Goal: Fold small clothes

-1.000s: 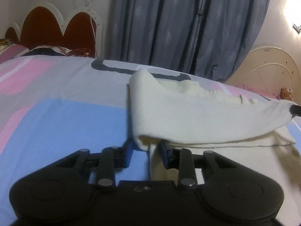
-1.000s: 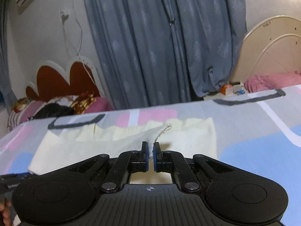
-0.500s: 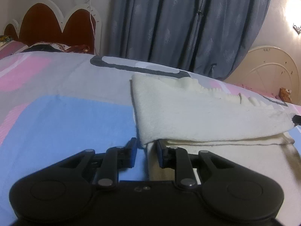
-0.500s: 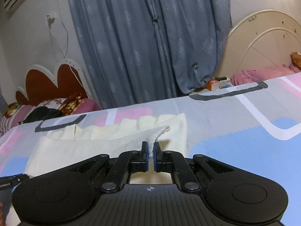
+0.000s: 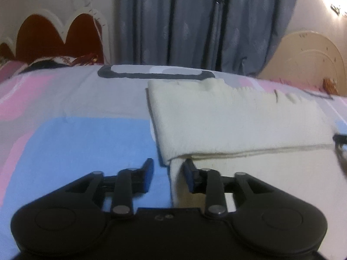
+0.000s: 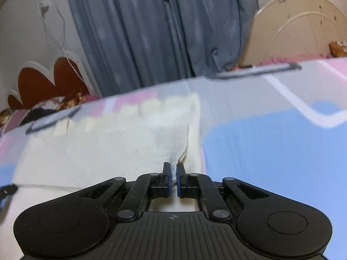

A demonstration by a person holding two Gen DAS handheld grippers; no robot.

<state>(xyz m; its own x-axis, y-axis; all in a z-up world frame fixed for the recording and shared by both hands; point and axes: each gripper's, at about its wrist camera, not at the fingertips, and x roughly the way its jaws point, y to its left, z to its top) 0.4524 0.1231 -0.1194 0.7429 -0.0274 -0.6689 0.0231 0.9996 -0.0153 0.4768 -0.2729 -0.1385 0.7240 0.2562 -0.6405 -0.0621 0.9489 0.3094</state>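
Left wrist: left tool [image 5: 168, 174] spread wide, straddling cream garment [image 5: 238, 121] corner; right tool [image 6: 172, 181] pinching garment edge.

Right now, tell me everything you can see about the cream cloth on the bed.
The cream cloth is a soft, knit-looking piece lying on the patterned bedspread, folded over itself so an upper layer covers a lower one, with a jagged far edge. The fold's near edge runs across the left wrist view. The right gripper is shut on a bunched corner of the upper layer, pinching it into a ridge. The left gripper is open, its jaws straddling the near left corner without gripping it.
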